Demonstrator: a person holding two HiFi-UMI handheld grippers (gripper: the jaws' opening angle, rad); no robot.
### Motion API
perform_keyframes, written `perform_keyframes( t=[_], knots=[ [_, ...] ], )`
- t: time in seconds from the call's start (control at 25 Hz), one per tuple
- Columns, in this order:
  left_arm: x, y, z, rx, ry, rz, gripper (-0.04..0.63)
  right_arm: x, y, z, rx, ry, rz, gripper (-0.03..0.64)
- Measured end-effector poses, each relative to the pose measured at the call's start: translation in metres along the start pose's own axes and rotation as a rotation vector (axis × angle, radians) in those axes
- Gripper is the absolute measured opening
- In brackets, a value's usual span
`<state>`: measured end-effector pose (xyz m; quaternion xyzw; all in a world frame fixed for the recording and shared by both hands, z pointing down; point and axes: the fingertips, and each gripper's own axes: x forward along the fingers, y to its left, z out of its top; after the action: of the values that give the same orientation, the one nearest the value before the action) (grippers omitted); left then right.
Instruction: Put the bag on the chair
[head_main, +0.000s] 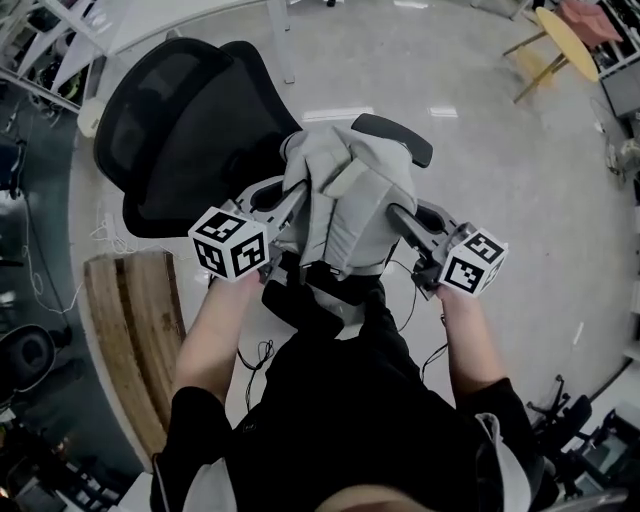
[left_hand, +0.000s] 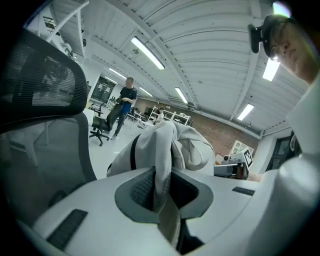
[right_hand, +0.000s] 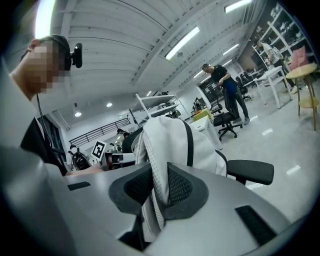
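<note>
Clamped narrow on folds of pale fabric, both claws share the load. The left claw (left_hand: 162, 187) has a pleat of the grey-white bag (head_main: 345, 195) pinched between its ribbed pads. The right claw (right_hand: 156, 187) pinches a mesh-edged strap or seam of the same bag, and neither has any gap to spare around the cloth. In the head view the left claw grips the bag from about eight o'clock and the right from about four o'clock, so the bag hangs between them, bunched and upright. It is over the chair (head_main: 175, 130), whose black mesh backrest lies at ten o'clock of the bag and whose armrest (head_main: 395, 137) shows at one o'clock. The seat is hidden beneath the bag, so I cannot tell whether the bag's base touches it or hangs just above. My reading is that the carry is nearly done: the bag is at the chair, but setting it down, releasing both claws and drawing them back are left to do.
</note>
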<state>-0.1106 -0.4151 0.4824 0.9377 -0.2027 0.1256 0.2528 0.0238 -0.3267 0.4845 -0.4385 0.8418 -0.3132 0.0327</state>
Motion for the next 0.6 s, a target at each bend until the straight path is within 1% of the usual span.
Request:
perform_keyframes(
  t=[0.16,0.24,0.32,0.4,0.48,0.6],
  knots=[
    [0.009,0.014,0.004,0.05,-0.021,0.015,0.06,0.01,-0.012,0.001,-0.047,-0.001,-0.042,0.068],
    [0.012,0.022,0.001,0.07,-0.012,0.009,0.06,0.016,-0.016,-0.003,-0.061,0.017,-0.07,0.069],
    [0.01,0.033,-0.013,0.081,0.013,0.002,0.06,0.025,-0.016,-0.018,-0.064,0.051,-0.085,0.069],
    [0.004,0.047,-0.039,0.069,0.049,-0.003,0.061,0.034,-0.015,-0.046,-0.041,0.099,-0.096,0.072],
    [-0.001,0.062,-0.074,0.034,0.099,0.007,0.061,0.04,-0.016,-0.082,0.003,0.159,-0.114,0.077],
    [-0.008,0.076,-0.133,0.01,0.223,0.047,0.064,0.043,-0.02,-0.14,0.069,0.265,-0.159,0.08]
  ],
)
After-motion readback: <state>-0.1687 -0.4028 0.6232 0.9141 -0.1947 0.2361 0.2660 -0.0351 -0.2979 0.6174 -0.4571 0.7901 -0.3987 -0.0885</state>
